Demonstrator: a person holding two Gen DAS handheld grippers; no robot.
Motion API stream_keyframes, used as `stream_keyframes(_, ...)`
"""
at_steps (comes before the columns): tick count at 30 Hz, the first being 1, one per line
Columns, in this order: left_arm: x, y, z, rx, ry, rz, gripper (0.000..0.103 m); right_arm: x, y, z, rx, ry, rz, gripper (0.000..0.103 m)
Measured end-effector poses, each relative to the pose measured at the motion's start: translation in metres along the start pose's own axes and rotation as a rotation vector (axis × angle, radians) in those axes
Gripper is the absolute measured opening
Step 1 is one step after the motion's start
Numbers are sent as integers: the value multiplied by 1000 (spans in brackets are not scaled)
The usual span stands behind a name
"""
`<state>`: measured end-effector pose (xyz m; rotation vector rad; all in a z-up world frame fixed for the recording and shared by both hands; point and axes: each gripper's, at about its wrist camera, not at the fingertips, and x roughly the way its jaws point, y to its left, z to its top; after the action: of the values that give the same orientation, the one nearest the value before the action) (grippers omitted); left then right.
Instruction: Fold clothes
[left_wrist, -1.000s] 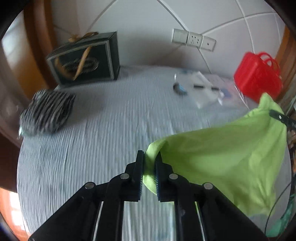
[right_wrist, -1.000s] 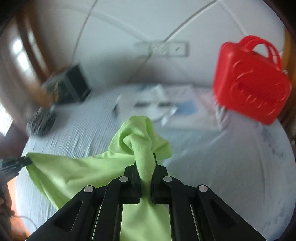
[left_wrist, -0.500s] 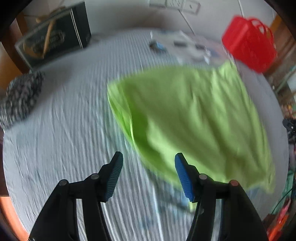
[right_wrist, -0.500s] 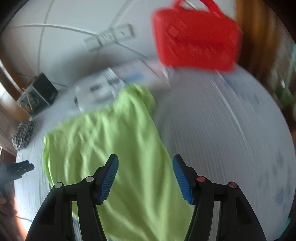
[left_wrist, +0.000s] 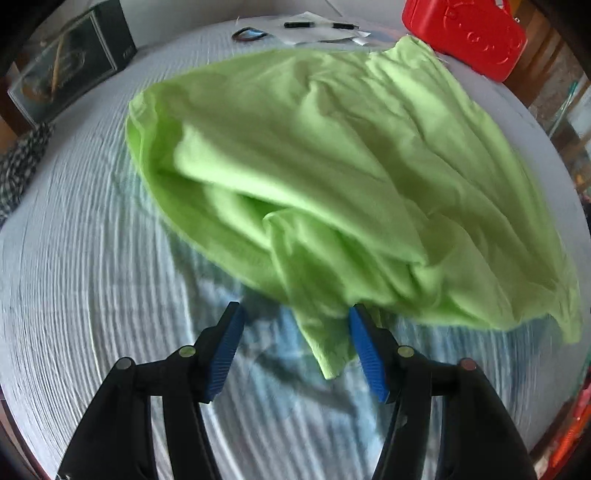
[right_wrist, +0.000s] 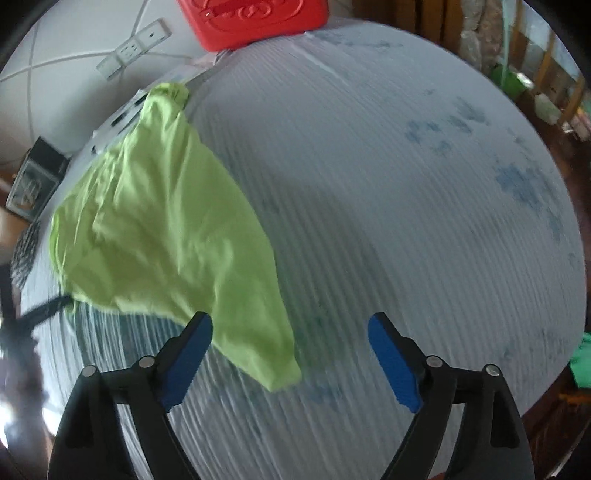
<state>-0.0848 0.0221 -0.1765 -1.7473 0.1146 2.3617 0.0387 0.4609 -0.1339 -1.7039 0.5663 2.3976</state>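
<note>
A lime green garment (left_wrist: 332, 166) lies spread and rumpled on the round table's grey striped cloth (left_wrist: 92, 277). In the left wrist view its near hem hangs between my left gripper's (left_wrist: 295, 347) open blue pads, with nothing clamped. In the right wrist view the garment (right_wrist: 166, 229) lies to the left, and its near corner reaches between the wide-open jaws of my right gripper (right_wrist: 290, 354), which holds nothing. The left gripper shows as a blurred dark shape (right_wrist: 40, 310) at the garment's left edge.
A red plastic case (left_wrist: 465, 37) stands at the far right edge. A dark box (left_wrist: 70, 66) is at the far left, with a black-and-white striped bundle (left_wrist: 18, 166) beside it. Papers and pens (left_wrist: 317, 29) lie at the back. Wall sockets (right_wrist: 133, 48) are behind.
Both grippers were shut on the garment and held it up. They have opened and let go. The garment has dropped onto the table and spread out, and both grippers have pulled back.
</note>
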Motion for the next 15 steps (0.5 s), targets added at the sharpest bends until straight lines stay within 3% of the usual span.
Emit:
stream_keyframes(2, 0, -4, 0, -7, -2, -1, 57, 5, 2, -5, -51, 30, 29, 102)
stream_keyframes(3, 0, -5, -1, -13, -5, -3, 55, 10, 7, -7, -91, 43, 32, 102)
stream_keyframes(4, -1, -5, -2, -20, -7, -5, 37, 15, 13, -9, -125, 53, 32, 102)
stream_keyframes(5, -3, -4, -4, -26, 0, -8, 9, 21, 18, -10, -156, 60, 24, 102)
stream_keyframes(7, -8, -2, -6, -20, -4, 35, 6, 37, 31, -11, -231, 78, -5, 98)
stream_keyframes(9, -25, 6, -9, -12, -37, 108, 1, 42, 41, -6, -279, 70, -53, 42)
stream_keyframes(10, -38, 12, -9, -11, -61, 134, 1, 39, 45, -2, -287, 55, -66, 5)
stream_keyframes(12, -72, 27, -11, -12, -120, 191, 1, 15, 50, 10, -282, -15, -40, 6)
stream_keyframes(15, -118, 62, -15, -33, -173, 200, 1, -36, 55, 22, -302, -130, -7, 6)
